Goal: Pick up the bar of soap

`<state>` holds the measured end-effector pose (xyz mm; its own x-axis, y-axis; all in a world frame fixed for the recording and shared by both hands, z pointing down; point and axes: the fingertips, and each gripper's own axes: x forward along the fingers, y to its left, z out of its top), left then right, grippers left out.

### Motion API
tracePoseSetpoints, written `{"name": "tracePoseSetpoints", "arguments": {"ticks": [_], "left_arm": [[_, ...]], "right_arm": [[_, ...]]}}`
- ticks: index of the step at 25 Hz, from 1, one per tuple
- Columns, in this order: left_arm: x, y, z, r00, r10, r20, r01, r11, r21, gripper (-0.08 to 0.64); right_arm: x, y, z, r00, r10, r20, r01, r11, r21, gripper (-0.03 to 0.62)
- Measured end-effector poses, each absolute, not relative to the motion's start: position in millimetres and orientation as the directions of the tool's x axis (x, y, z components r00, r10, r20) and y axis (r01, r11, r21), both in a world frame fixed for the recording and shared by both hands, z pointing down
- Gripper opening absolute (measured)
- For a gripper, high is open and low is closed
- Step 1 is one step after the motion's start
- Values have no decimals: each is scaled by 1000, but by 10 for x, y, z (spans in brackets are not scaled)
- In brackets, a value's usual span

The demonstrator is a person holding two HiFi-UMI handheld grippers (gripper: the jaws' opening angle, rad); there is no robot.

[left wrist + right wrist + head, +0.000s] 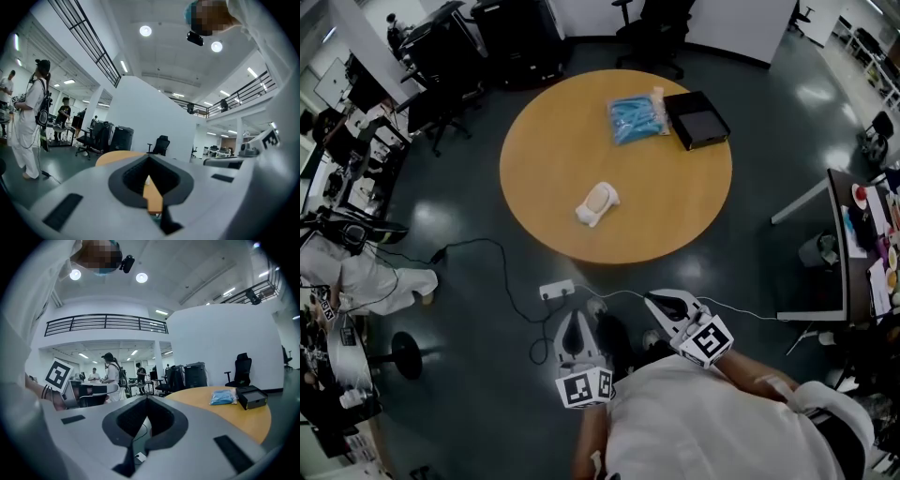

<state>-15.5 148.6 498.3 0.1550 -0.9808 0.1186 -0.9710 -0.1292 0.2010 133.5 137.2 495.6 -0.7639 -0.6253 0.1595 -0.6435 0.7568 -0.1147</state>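
The bar of soap (597,202), a pale cream lump in white wrapping, lies on the near part of the round wooden table (572,141). Both grippers hang over the dark floor close to the person's body, well short of the table edge. My left gripper (575,321) points toward the table with its jaws together and nothing between them. My right gripper (657,299) is likewise shut and empty. In the left gripper view the shut jaws (149,161) face the table (117,157). The right gripper view shows its shut jaws (146,401) beside the table (225,416).
A blue packet (637,117) and a black box (696,119) lie on the table's far side. A white power strip (556,290) with cables sits on the floor between me and the table. Office chairs, desks and several people stand around the room's edges.
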Motion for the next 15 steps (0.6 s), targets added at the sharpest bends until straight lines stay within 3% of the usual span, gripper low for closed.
{"name": "tracePoseSetpoints", "arguments": {"ticks": [8,15], "left_arm": [[-535,225,5034,261,-959,106,-947,-233,222,5],[-750,-534,5039,386,-914,122,-907,-353,228,5]], "right_arm": [[843,201,5032,-715,-678,171,-695,715,-75,12],[509,-599,5395,-710,-632,310,-659,752,24,12]]}}
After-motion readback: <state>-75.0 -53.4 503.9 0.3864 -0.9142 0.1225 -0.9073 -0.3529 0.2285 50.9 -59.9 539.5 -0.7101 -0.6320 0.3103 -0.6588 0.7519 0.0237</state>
